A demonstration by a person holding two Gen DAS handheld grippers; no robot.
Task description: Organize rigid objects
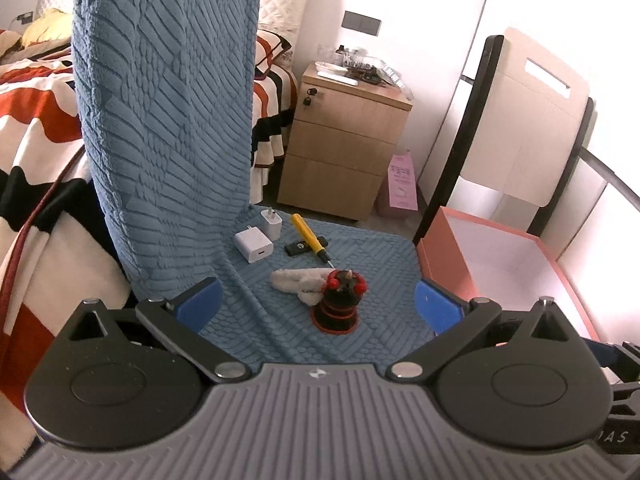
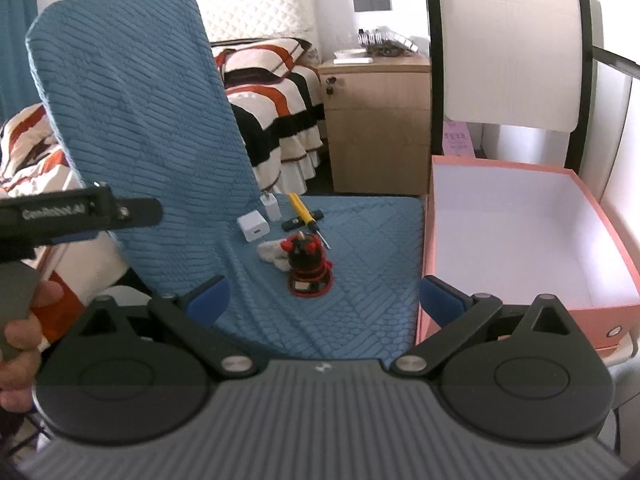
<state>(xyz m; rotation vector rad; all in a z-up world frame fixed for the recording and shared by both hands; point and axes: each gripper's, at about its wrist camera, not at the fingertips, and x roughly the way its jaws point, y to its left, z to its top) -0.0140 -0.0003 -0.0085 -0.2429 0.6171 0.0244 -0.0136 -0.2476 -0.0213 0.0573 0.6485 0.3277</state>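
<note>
On the blue-covered chair seat stand a black and red figurine, a white fluffy item behind it, a yellow-handled screwdriver lying over a black stick, and two white chargers. They also show in the right wrist view: figurine, screwdriver, chargers. My left gripper is open, its jaws wide on either side of the figurine and nearer the camera. My right gripper is open and empty, short of the figurine.
A pink box with a white inside stands open right of the chair; it also shows in the left wrist view. The blue chair back rises at left. A wooden drawer cabinet and a striped bed lie behind.
</note>
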